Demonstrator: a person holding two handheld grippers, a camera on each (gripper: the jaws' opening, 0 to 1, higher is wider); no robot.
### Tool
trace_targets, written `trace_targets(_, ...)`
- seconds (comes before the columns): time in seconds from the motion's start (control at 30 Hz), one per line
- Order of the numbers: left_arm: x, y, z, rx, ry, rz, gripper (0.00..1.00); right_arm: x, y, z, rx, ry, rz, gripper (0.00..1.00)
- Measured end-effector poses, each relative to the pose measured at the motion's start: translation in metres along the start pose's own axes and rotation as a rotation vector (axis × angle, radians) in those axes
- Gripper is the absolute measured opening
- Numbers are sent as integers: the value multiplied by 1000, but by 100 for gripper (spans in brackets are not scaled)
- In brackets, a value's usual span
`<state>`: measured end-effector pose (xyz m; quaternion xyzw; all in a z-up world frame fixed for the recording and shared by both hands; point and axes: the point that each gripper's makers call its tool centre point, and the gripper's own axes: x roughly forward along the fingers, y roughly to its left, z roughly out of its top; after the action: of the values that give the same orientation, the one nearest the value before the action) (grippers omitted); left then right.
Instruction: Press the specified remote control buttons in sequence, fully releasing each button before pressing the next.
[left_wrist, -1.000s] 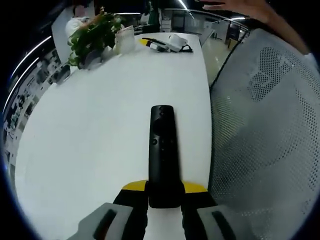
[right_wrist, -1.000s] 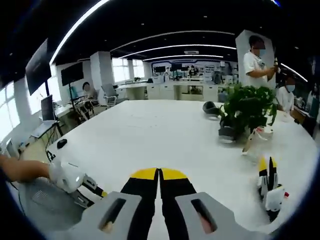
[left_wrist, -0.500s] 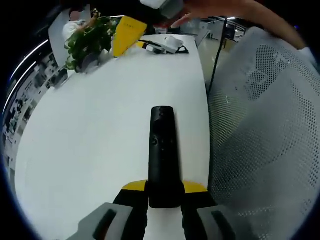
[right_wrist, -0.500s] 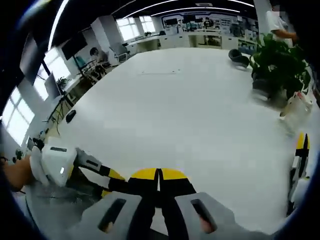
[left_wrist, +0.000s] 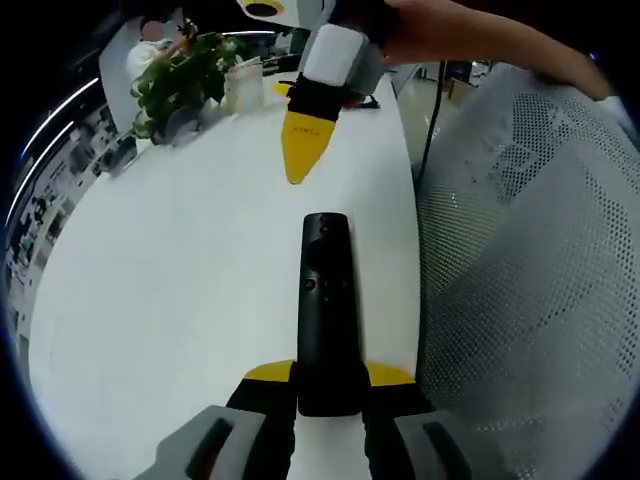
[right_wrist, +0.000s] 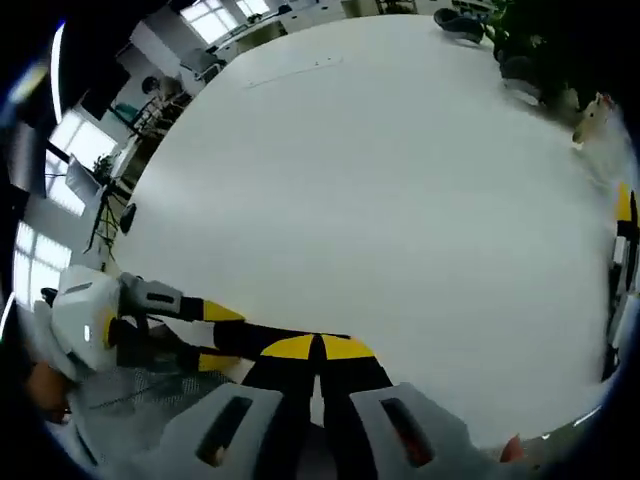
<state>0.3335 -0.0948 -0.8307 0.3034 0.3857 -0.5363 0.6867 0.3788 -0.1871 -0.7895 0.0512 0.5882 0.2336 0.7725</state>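
Two grippers, left gripper (left_wrist: 328, 385) clamping remote (left_wrist: 326, 300), right gripper (left_wrist: 301, 160) closed, poised above it

Your left gripper view sits low at the bench (left_wrist: 180, 270) edge, facing along it toward the far plant (left_wrist: 180, 75). Your right gripper view looks steeply down on the bench from above. Both views share the white benchtop and that plant.

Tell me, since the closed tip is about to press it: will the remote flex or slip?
The remote looks like stiff plastic, so it probably won't flex. Only its near end sits in the left tool, so a press might tip it down.
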Motion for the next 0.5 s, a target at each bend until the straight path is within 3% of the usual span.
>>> trace_targets(0.2, 1, 0, 0, 11, 2, -6, 24, 18, -5, -22, -23, 118, -42, 0)
trace_targets(0.3, 1, 0, 0, 11, 1, -6, 24, 17, -8, -21, -61, 108, -80, 0)
trace_targets(0.5, 1, 1, 0, 13, 3, -5, 24, 22, -12, -25, -51, 122, -83, 0)
